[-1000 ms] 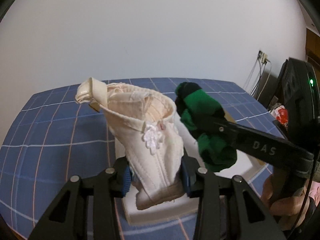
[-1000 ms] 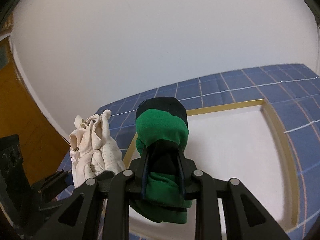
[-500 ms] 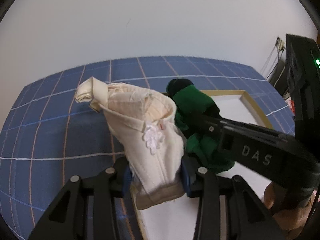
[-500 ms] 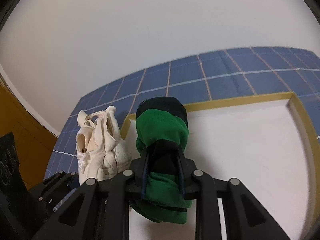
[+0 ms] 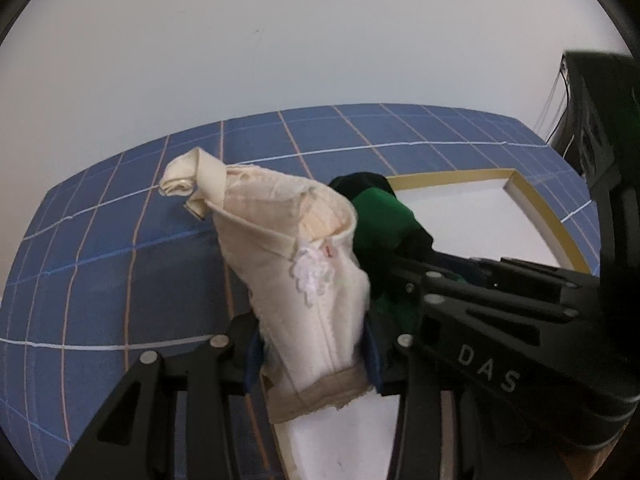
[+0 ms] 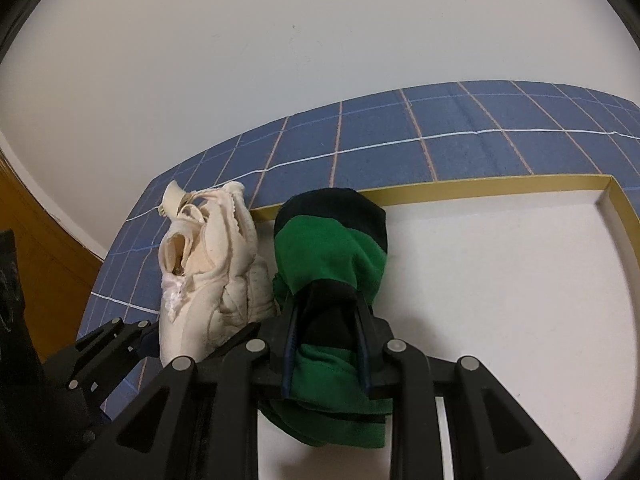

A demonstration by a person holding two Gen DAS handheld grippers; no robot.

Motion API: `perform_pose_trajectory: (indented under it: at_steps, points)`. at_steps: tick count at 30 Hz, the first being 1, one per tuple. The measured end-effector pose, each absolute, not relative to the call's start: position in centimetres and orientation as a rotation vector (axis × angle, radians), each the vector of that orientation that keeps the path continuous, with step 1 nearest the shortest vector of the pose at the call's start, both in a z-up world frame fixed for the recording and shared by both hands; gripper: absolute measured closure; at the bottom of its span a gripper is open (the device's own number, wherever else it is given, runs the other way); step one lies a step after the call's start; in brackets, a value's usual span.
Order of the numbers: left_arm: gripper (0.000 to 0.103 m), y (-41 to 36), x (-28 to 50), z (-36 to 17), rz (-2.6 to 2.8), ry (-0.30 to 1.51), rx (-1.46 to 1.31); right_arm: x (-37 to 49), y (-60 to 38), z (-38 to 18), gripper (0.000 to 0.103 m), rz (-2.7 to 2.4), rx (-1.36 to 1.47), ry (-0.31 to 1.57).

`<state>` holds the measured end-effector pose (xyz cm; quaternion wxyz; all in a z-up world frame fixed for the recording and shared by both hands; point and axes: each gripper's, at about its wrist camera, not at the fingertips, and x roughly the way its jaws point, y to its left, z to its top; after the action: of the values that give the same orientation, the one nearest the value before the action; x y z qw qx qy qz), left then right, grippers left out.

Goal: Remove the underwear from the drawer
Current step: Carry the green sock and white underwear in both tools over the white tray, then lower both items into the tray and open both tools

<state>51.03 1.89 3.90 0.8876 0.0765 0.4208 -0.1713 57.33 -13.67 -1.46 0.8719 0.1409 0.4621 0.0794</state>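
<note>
L tongs (image 5: 310, 354): I've got them clamped on the cream undies (image 5: 296, 276); jaws eased apart a hair just now, cloth still pinched between.
R tongs (image 6: 326, 344): clamped on the green/black undies (image 6: 332, 256), grip same as b4.
vs 1 s ago: both dropped lower, tray (image 6: 624, 216) fills more of view.
Where: cream bundle at 9 o'clock of the green one, touching, over tray's L edge and the blue checked cloth (image 6: 440, 132).
</note>
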Motion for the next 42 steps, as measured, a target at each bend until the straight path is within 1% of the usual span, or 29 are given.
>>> perform_pose_trajectory:
  at_steps: [8, 13, 16, 18, 29, 30, 32, 37, 38, 39, 40, 41, 42]
  points:
    - [0.059, 1.2, 51.2, 3.4, -0.331, 0.868, 0.191, 57.9, -13.4, -1.8, 0.074, 0.152, 0.280, 0.983]
    - [0.056, 0.9, 51.1, 3.3, -0.303, 0.861, 0.222, 58.1, -13.3, -2.1, 0.072, 0.144, 0.275, 0.996]
    - [0.054, 1.0, 51.2, 3.3, -0.301, 0.866, 0.217, 58.0, -13.7, -2.3, 0.066, 0.137, 0.296, 1.000]
    - [0.053, 0.8, 51.1, 3.2, -0.300, 0.867, 0.225, 57.9, -14.2, -2.5, 0.053, 0.128, 0.322, 1.004]
    - [0.050, 0.8, 50.4, 3.1, -0.291, 0.845, 0.247, 57.7, -14.4, -2.7, 0.052, 0.126, 0.337, 0.997]
    - [0.048, 0.8, 50.3, 3.1, -0.296, 0.843, 0.246, 57.6, -14.5, -2.7, 0.051, 0.119, 0.337, 0.994]
    - [0.044, 0.9, 50.1, 3.2, -0.310, 0.838, 0.233, 57.2, -14.7, -2.3, 0.051, 0.100, 0.342, 0.964]
    - [0.043, 1.0, 49.5, 3.4, -0.298, 0.803, 0.223, 56.3, -14.5, -1.1, 0.051, 0.111, 0.324, 0.873]
    - [0.036, 1.1, 49.3, 3.5, -0.273, 0.788, 0.223, 56.1, -14.6, -0.9, 0.051, 0.111, 0.325, 0.858]
    - [0.016, 1.3, 49.3, 3.7, -0.225, 0.777, 0.221, 56.0, -14.7, -0.8, 0.051, 0.110, 0.328, 0.846]
    - [0.003, 1.8, 49.2, 4.1, -0.160, 0.757, 0.204, 56.0, -14.8, -0.7, 0.051, 0.114, 0.331, 0.845]
    - [0.000, 2.1, 49.1, 4.3, -0.135, 0.743, 0.185, 56.1, -14.7, -0.8, 0.051, 0.119, 0.331, 0.849]
    - [0.000, 2.5, 49.0, 4.4, -0.128, 0.734, 0.161, 56.2, -14.7, -0.8, 0.050, 0.121, 0.328, 0.851]
